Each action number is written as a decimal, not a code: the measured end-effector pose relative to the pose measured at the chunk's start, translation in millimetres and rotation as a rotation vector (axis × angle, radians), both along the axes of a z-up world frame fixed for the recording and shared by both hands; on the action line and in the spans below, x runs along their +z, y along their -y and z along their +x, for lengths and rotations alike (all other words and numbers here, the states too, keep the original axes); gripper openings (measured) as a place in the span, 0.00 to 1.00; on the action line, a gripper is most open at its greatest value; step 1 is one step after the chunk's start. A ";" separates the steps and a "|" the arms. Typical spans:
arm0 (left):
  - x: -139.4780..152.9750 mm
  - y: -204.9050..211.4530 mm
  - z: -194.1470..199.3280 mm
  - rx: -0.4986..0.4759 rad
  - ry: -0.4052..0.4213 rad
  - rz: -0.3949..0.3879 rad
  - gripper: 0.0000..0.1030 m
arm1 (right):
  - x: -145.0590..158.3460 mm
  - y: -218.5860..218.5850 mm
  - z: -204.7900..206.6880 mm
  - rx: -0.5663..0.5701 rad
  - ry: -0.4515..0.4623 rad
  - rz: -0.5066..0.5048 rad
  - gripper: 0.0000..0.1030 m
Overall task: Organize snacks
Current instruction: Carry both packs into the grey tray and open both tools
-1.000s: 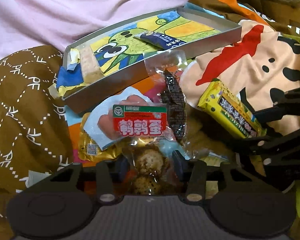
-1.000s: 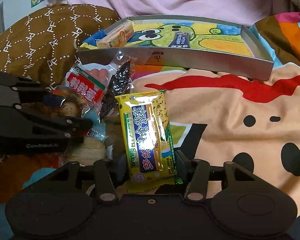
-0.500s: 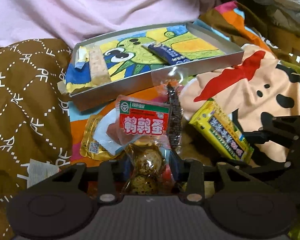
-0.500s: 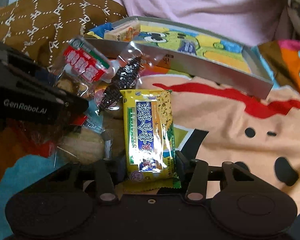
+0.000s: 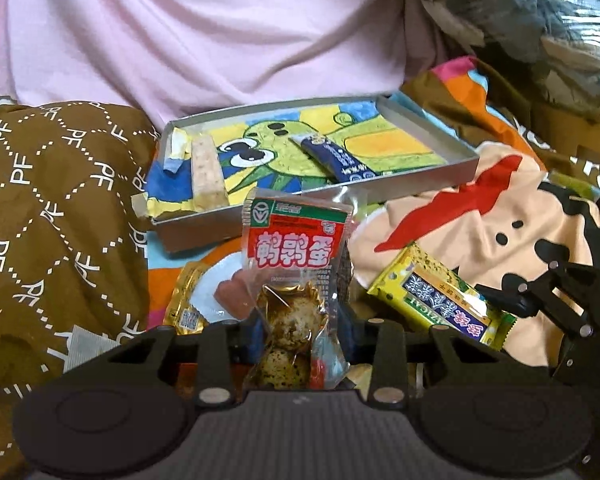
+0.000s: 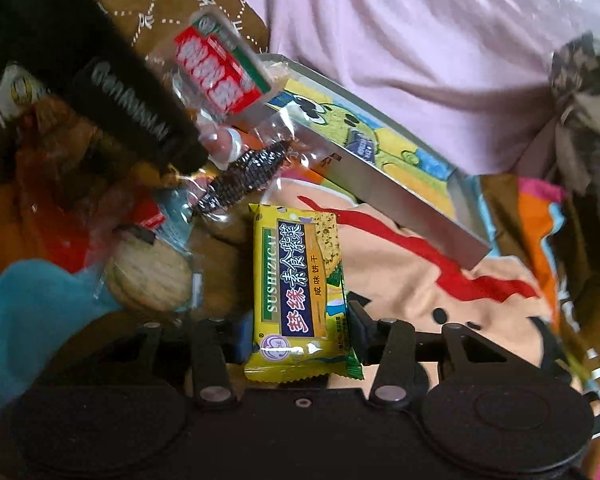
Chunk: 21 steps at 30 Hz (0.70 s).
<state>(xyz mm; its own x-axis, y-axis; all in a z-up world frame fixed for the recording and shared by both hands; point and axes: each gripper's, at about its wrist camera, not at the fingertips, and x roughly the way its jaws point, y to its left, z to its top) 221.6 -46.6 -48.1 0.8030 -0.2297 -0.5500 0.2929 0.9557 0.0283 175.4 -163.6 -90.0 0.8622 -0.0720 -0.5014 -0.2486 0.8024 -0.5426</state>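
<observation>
The shallow grey cardboard tray (image 5: 428,174), lined with a cartoon print, lies beyond both my grippers. My right gripper (image 6: 296,338) clamps the glossy yellow rectangular cracker packet (image 6: 296,288) at its near end. My left gripper (image 5: 300,338) grips the clear crinkled quail egg pouch (image 5: 296,276) upright, its red label uppermost.

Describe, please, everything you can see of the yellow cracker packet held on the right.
The yellow cracker packet is a glossy plastic pouch with a blue label, Chinese characters, "SUSHIZICAI" on a green side band and a pictured speckled cracker. Sealed and flat, it points lengthwise away from the camera. The right tool is shut on its near end, above the cartoon blanket.
</observation>
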 end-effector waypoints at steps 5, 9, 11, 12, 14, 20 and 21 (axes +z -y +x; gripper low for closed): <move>2.6 -3.4 -1.6 0.016 0.009 -0.045 0.38 | -1.7 -1.6 -6.1 -0.006 0.083 -0.103 0.46; 6.4 -8.3 -2.5 0.032 0.030 -0.084 0.37 | 0.8 0.6 -9.7 -0.001 0.128 -0.119 0.45; 7.7 -9.8 -2.2 0.038 0.037 -0.096 0.37 | 2.0 0.4 -10.3 0.001 0.132 -0.113 0.46; 8.1 -10.5 -2.2 0.040 0.037 -0.102 0.37 | 2.2 0.5 -10.8 0.001 0.134 -0.111 0.46; 9.1 -12.1 -2.0 0.041 0.037 -0.119 0.37 | 3.2 1.2 -10.4 0.001 0.143 -0.109 0.46; 16.2 -15.7 -3.7 0.053 0.061 -0.162 0.36 | 7.9 1.4 -15.6 0.002 0.186 -0.100 0.46; 17.6 -16.8 -4.1 0.057 0.068 -0.171 0.36 | 8.5 1.4 -16.2 0.003 0.192 -0.099 0.46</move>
